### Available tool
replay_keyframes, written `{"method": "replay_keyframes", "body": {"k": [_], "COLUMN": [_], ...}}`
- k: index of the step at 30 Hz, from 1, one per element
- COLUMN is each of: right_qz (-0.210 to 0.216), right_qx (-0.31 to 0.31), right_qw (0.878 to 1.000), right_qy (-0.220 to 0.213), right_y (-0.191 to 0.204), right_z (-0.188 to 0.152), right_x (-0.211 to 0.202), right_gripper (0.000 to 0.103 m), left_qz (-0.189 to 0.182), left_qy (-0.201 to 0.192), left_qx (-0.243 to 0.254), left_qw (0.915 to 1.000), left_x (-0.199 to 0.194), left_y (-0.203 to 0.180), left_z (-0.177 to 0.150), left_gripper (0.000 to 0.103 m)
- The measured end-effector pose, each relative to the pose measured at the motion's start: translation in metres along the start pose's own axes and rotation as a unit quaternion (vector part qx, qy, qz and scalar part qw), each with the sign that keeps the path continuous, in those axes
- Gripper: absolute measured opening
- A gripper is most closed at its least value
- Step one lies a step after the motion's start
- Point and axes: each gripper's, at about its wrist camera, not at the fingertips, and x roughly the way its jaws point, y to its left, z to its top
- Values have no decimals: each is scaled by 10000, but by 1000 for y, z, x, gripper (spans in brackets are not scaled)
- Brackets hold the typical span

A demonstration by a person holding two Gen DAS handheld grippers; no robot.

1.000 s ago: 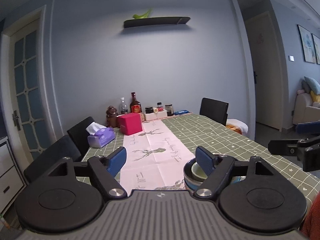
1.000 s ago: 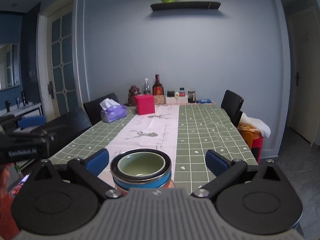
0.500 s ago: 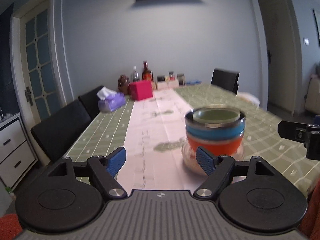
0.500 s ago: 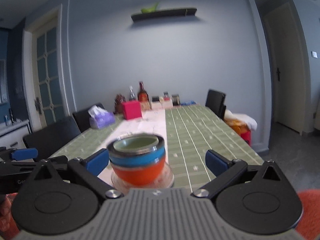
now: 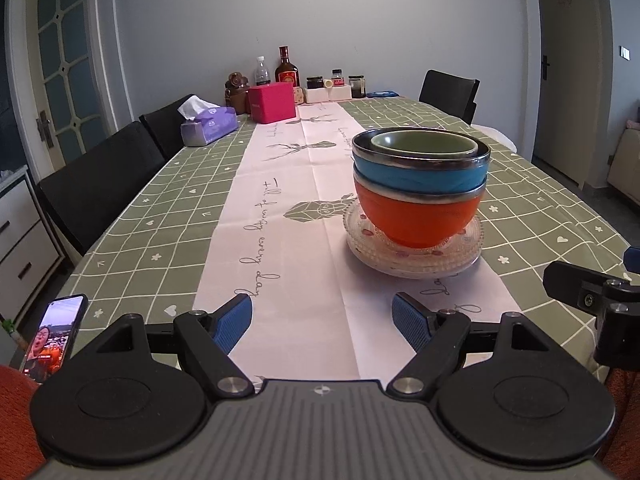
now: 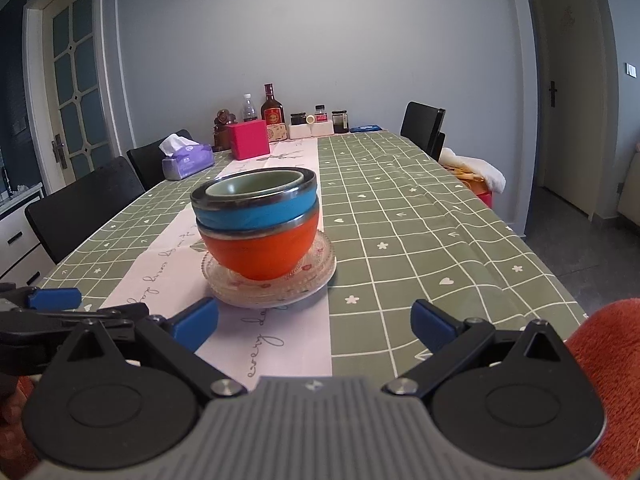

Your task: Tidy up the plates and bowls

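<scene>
Both claws have pulled back and dropped lower than a second ago, when we hung right over the stack; now the whole pile stands clear in front of us. Our left claw [image 5: 322, 326] is spread wide with nothing between its blue pads, and our right claw [image 6: 314, 324] is likewise wide open and empty. Neither touches any dish.

On the bench [image 5: 560, 184], three bowls sit nested: the green bowl [image 5: 424, 145] inside the blue bowl [image 5: 420, 176], which sits in the orange bowl [image 5: 416, 216]. That pile rests on a stack of clear glass plates [image 5: 416, 258] on the pink runner [image 5: 280, 208]. From the left view the pile lies ahead and to the right; from the right view, ahead and slightly left, so it stands between our two claws.

We judge the stacking itself to be done, or nearly so, and this to be the retreat after the last placement. If anything remains, it would be shifting the whole pile, which would call for gripping the plates' rim from both sides and lifting level, since the bowls merely rest there.
</scene>
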Motion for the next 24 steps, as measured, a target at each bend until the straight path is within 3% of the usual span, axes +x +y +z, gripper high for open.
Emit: {"method": "replay_keyframes", "body": {"k": [24], "right_qz": [111], "right_qx": [2], "right_qw": [9999], "right_qy": [-130], "right_y": [1], "right_z": [5], "right_x": [-3], "right_gripper": [100], "left_qz": [30], "left_qy": [-10], "left_qx": [-32], "left_qw": [10000], "left_x": [-1], "left_y": [0], "left_z": [4], "left_gripper": [93]}}
